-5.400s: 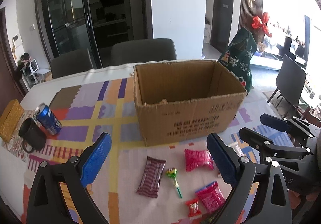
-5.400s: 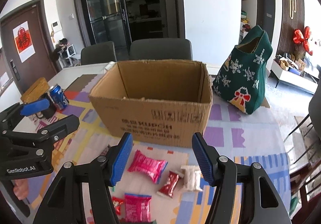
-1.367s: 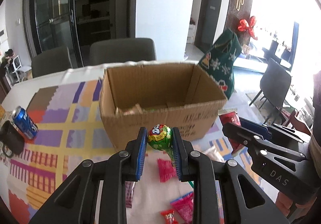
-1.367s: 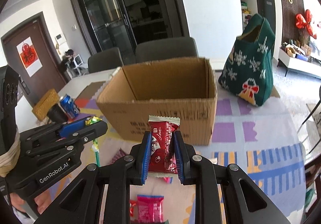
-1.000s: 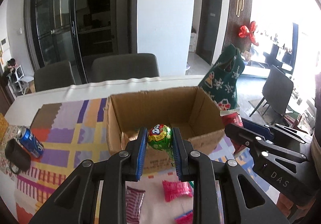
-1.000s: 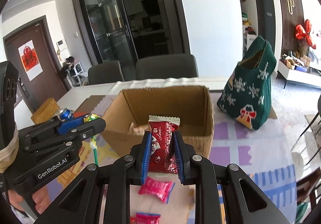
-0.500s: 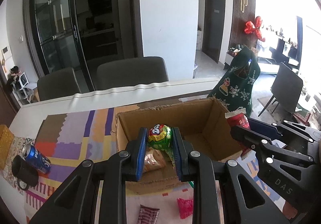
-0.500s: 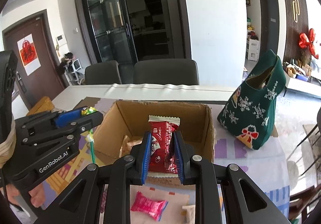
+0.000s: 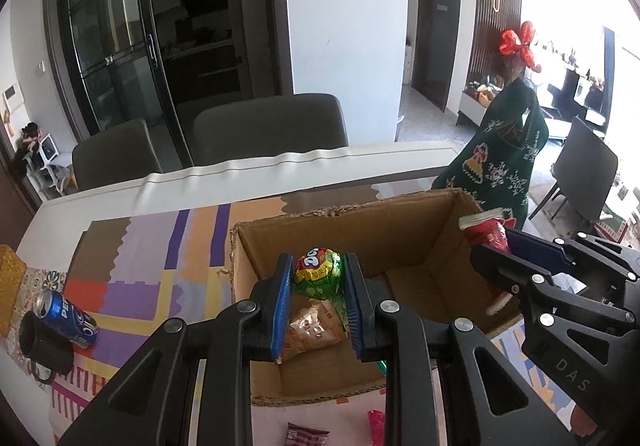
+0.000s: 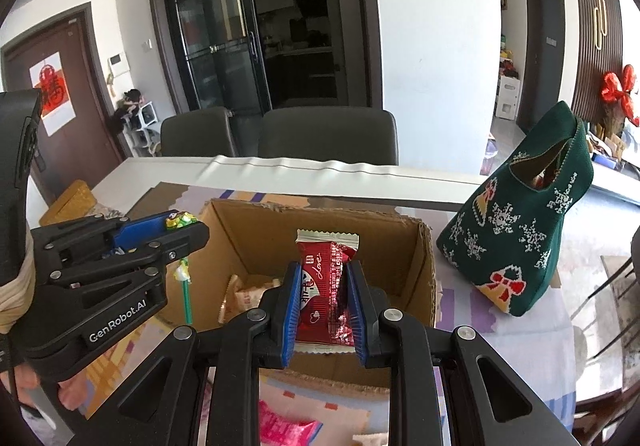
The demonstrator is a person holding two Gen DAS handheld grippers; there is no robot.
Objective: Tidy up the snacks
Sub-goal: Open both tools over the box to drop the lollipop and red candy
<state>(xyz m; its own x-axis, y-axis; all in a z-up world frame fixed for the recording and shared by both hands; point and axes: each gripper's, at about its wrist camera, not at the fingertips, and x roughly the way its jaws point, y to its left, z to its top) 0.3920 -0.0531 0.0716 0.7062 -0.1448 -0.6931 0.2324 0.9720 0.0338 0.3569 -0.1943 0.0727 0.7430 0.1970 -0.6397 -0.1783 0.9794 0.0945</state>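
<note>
An open cardboard box [image 9: 404, 230] [image 10: 248, 242] stands on the patterned tablecloth. My left gripper [image 9: 318, 274] is shut on a green-wrapped lollipop [image 9: 319, 273], held over the box's left half; its green stick [image 10: 186, 300] hangs down in the right wrist view. My right gripper [image 10: 322, 278] is shut on a red snack packet [image 10: 325, 286] above the box's near right part. That packet [image 9: 486, 232] also shows by the box's right wall in the left wrist view. A tan snack packet [image 9: 316, 328] [image 10: 250, 292] lies on the box floor.
A blue soda can [image 9: 66, 313] and a black mug [image 9: 44, 346] lie at the table's left. A green knitted bag [image 10: 520, 218] stands right of the box. Pink snack packets [image 10: 286, 426] and a striped one [image 9: 306, 434] lie in front of the box. Grey chairs [image 10: 328, 134] line the far side.
Both grippers have moved forward from in front of the box to above its opening, each still holding its snack. The box now sits lower and closer in both views.
</note>
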